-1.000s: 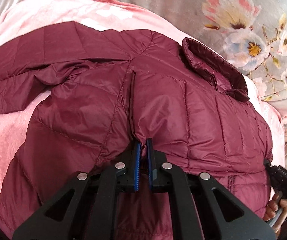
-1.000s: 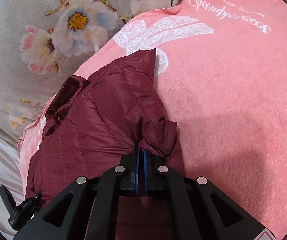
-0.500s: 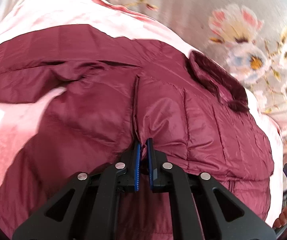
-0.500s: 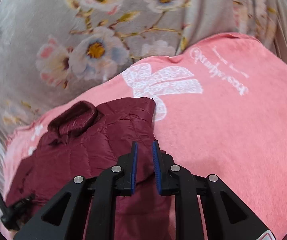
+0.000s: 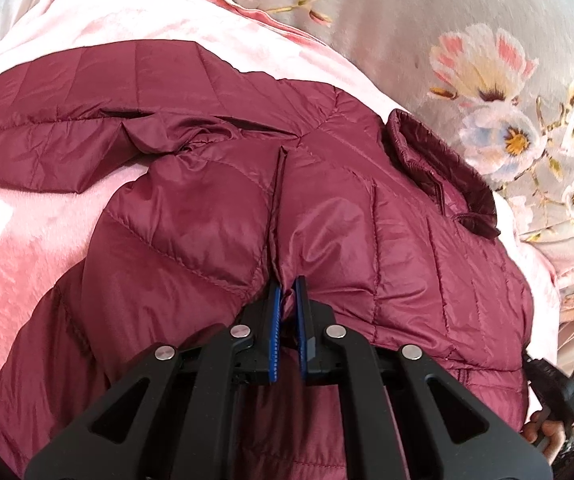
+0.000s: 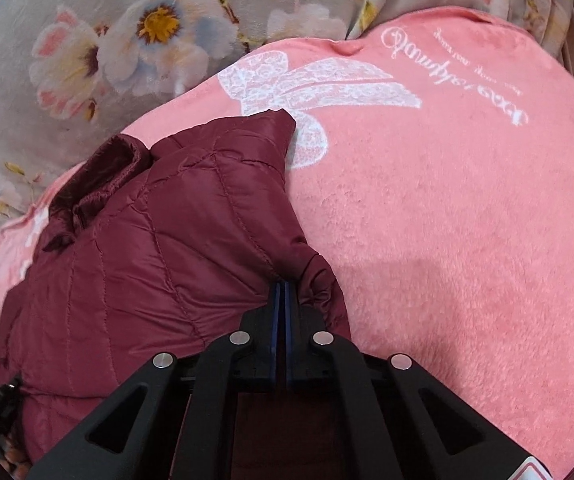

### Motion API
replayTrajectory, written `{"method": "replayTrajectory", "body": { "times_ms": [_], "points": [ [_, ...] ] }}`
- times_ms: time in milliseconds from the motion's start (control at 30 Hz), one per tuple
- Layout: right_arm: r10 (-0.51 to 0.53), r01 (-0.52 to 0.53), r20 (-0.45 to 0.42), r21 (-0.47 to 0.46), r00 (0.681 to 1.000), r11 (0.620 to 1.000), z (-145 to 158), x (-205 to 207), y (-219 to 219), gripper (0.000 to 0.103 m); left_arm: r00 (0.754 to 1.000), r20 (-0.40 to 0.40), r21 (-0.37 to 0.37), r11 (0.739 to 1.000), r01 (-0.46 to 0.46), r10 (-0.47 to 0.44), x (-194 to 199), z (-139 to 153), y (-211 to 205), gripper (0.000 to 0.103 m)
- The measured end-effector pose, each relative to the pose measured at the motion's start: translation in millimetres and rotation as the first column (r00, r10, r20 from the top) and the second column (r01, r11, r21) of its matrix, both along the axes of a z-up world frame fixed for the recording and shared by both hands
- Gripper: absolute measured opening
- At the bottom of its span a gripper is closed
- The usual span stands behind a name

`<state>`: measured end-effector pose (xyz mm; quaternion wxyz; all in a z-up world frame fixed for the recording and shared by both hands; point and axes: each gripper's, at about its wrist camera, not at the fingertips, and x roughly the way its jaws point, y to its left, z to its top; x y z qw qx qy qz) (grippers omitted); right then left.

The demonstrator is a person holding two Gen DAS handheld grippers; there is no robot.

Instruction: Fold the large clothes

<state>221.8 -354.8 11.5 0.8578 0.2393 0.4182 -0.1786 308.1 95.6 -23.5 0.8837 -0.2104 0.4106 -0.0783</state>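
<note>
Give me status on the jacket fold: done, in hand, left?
Done: one side looks folded in, its sleeve end lying over the maroon puffer jacket. In hand: left gripper pinches a fabric ridge mid-jacket; right gripper is shut on the folded edge. Left: the other sleeve lies spread on the pink blanket.

I'm seeing a pink fleece blanket [image 6: 447, 220] with a white bow print lying over a grey flowered sheet [image 5: 467, 20], daylight falling across both.

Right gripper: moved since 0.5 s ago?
Yes. The right gripper was open short of the jacket; now it's forward, shut on jacket fabric beside the pink blanket.
</note>
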Motion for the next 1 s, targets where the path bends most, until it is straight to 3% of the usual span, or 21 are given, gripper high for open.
{"method": "replayTrajectory", "body": {
  "times_ms": [133, 233, 300, 333, 367, 400, 433, 500, 533, 667, 733, 833, 933, 1000],
  "points": [
    [-0.003, 0.003, -0.003, -0.010, 1.000, 1.000, 0, 2, 0, 0.000, 1.000, 0.003, -0.143, 0.989, -0.024, 0.025, -10, 1, 27, 0.010],
    [-0.006, 0.006, -0.003, -0.013, 1.000, 1.000, 0, 1, -1, 0.000, 0.996, 0.042, -0.144, 0.987, -0.077, 0.083, -34, 18, 61, 0.011],
    [-0.006, 0.006, -0.005, -0.019, 1.000, 1.000, 0, 1, -1, 0.000, 0.985, 0.086, -0.117, 0.983, -0.142, 0.153, -55, 36, 105, 0.017],
    [-0.006, 0.006, -0.006, -0.020, 1.000, 1.000, 0, 2, -1, 0.000, 0.978, 0.087, -0.114, 0.977, -0.179, 0.189, -60, 41, 123, 0.031],
    [-0.007, 0.007, -0.007, -0.023, 1.000, 1.000, 0, 2, -1, 0.000, 0.963, 0.077, -0.117, 0.961, -0.249, 0.258, -67, 45, 157, 0.043],
    [-0.008, 0.008, -0.009, -0.029, 1.000, 1.000, 0, 2, -1, 0.000, 0.942, 0.066, -0.123, 0.939, -0.320, 0.329, -74, 47, 188, 0.045],
    [-0.008, 0.008, -0.013, -0.035, 1.000, 0.999, 1, 2, 0, 0.000, 0.921, 0.054, -0.128, 0.918, -0.376, 0.385, -79, 47, 212, 0.045],
    [-0.007, 0.006, -0.020, -0.049, 1.000, 0.999, 1, 3, 2, 0.000, 0.857, 0.014, -0.146, 0.849, -0.508, 0.516, -91, 44, 273, 0.045],
    [-0.006, 0.005, -0.023, -0.054, 1.000, 0.999, 1, 4, 2, 0.000, 0.813, -0.012, -0.157, 0.802, -0.576, 0.582, -98, 41, 306, 0.045],
    [-0.008, 0.006, -0.026, -0.059, 1.000, 0.998, 0, 4, 3, 0.000, 0.725, -0.087, -0.230, 0.694, -0.682, 0.683, -111, 24, 370, 0.045],
    [-0.007, 0.006, -0.028, -0.062, 1.000, 0.998, 0, 4, 3, 0.000, 0.716, -0.128, -0.307, 0.659, -0.687, 0.686, -111, 12, 384, 0.045],
    [-0.008, 0.006, -0.033, -0.071, 0.999, 0.997, 0, 5, 4, 0.000, 0.724, -0.153, -0.354, 0.646, -0.676, 0.673, -103, 3, 390, 0.039],
    [-0.010, 0.007, -0.036, -0.075, 0.999, 0.997, 0, 5, 4, 0.000, 0.766, -0.133, -0.359, 0.690, -0.628, 0.628, -84, 10, 384, 0.003],
    [-0.010, 0.007, -0.037, -0.077, 0.999, 0.997, 0, 5, 4, 0.000, 0.787, -0.092, -0.344, 0.723, -0.600, 0.609, -75, 28, 377, 0.003]
  ]
}}
